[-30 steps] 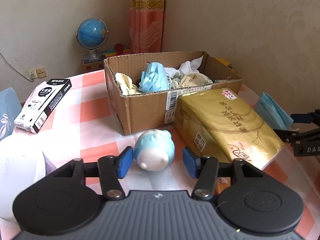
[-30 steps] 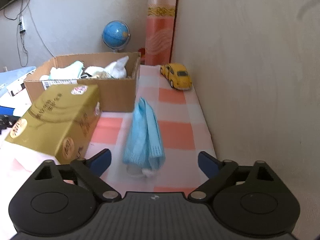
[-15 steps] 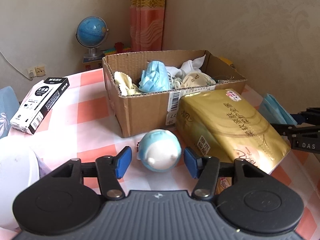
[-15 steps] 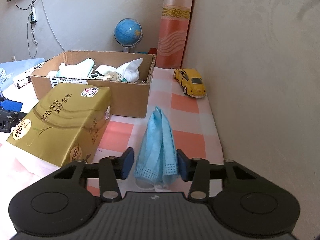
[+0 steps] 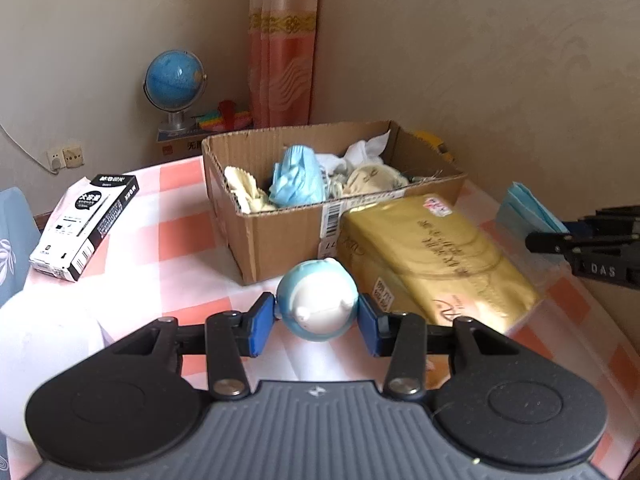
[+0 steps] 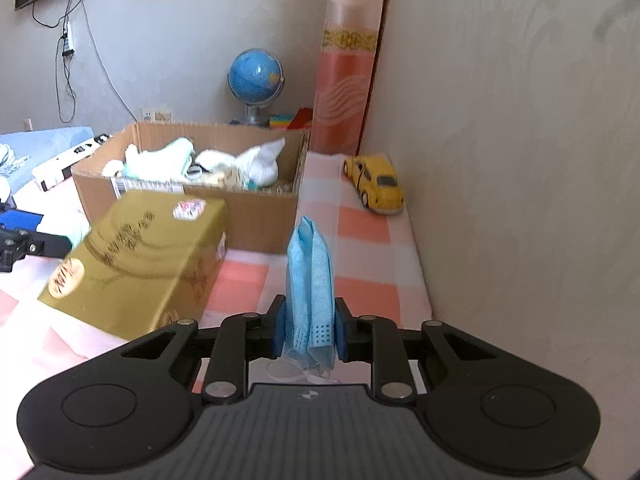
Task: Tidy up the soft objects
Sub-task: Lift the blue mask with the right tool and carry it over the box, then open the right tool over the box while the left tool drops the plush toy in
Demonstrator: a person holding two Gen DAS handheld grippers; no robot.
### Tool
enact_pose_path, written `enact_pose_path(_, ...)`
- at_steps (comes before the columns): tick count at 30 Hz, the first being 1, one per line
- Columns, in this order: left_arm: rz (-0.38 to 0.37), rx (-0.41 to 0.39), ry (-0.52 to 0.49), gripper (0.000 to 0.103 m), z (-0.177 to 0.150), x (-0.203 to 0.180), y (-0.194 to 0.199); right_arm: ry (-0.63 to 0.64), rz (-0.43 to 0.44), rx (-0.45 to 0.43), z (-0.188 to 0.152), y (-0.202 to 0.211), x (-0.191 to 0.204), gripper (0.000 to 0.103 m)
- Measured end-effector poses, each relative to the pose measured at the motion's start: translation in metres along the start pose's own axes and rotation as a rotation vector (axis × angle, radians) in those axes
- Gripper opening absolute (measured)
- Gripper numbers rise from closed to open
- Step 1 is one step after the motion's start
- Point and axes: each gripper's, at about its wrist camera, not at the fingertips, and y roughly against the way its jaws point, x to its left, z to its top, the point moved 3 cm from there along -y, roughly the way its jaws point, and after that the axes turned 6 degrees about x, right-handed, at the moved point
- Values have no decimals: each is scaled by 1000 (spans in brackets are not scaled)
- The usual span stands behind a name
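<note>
Soft daylight, slight blur, fisheye-warped edges.

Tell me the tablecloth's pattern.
The tablecloth is checked in orange-pink and white squares, clearest in the right wrist view.

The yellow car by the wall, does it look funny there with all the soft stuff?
A bit. The toy car is hard, parked alone against the wall behind the cardboard box. It's upright and undamaged. The soft things are in the box or being grabbed, like the blue mask.
</note>
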Motion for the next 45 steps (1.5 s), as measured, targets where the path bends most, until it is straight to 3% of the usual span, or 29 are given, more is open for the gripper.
enact_pose_path(11,-33,-37,-35,44,-12,-12,32,102,35,-88,76,13,17,27)
enact_pose_path(19,-51,-34,-3,44,-19,-7,36,187,15,-66,131,-33,42,28)
enact_pose_path(20,-48,-34,0,44,-20,-6,36,189,14,-59,134,-40,46,36)
enact_pose_path(21,-46,-33,2,44,-20,-5,36,189,24,-51,135,-46,50,52)
enact_pose_path(24,-44,-29,11,44,-22,-2,36,190,71,-43,130,-53,59,76)
enact_pose_path(30,-45,-29,11,44,-18,2,36,152,113,-53,107,-35,62,98)
enact_pose_path(33,-43,-33,1,44,-16,1,37,124,131,-66,97,-19,57,103)
enact_pose_path(45,-55,-51,-34,44,20,-4,43,0,127,-41,38,33,48,103)
